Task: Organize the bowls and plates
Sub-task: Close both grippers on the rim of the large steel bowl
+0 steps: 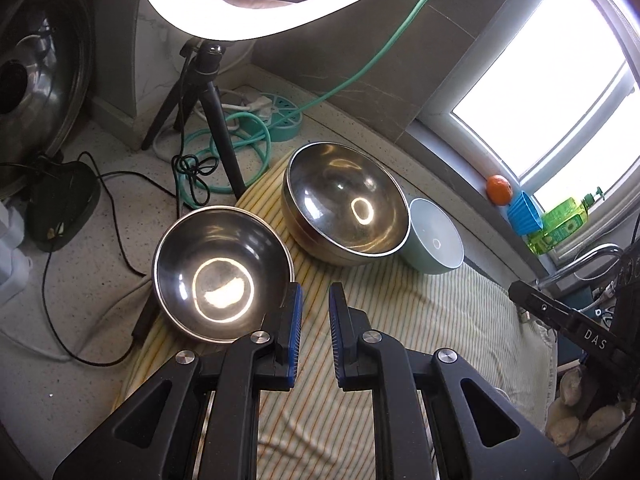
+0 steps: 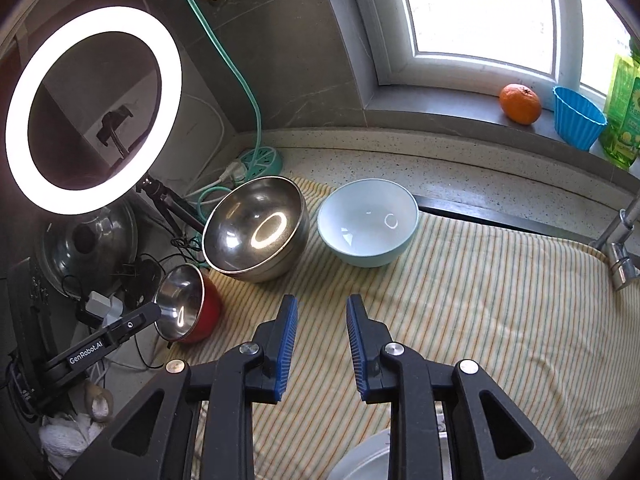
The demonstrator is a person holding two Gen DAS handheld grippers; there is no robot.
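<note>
A small steel bowl with a red outside (image 1: 222, 274) (image 2: 186, 306) sits at the left edge of the striped cloth (image 1: 420, 320) (image 2: 460, 300). A large steel bowl (image 1: 346, 204) (image 2: 256, 228) stands behind it, and a pale green bowl (image 1: 434, 236) (image 2: 368, 228) stands to the right of that. My left gripper (image 1: 316, 300) is open and empty, its left finger right beside the small bowl's rim. It shows in the right wrist view as a black finger (image 2: 136, 318) beside that bowl. My right gripper (image 2: 322, 312) is open and empty above the cloth, short of the bowls.
A ring light (image 2: 92, 108) on a tripod (image 1: 208, 108) stands at the back left with cables and a teal power strip (image 1: 280, 116). A pot lid (image 1: 36, 92) leans at left. An orange (image 2: 520, 104), blue cup (image 2: 578, 118) and green bottle (image 2: 622, 108) sit on the windowsill. A tap (image 2: 620, 248) stands at right.
</note>
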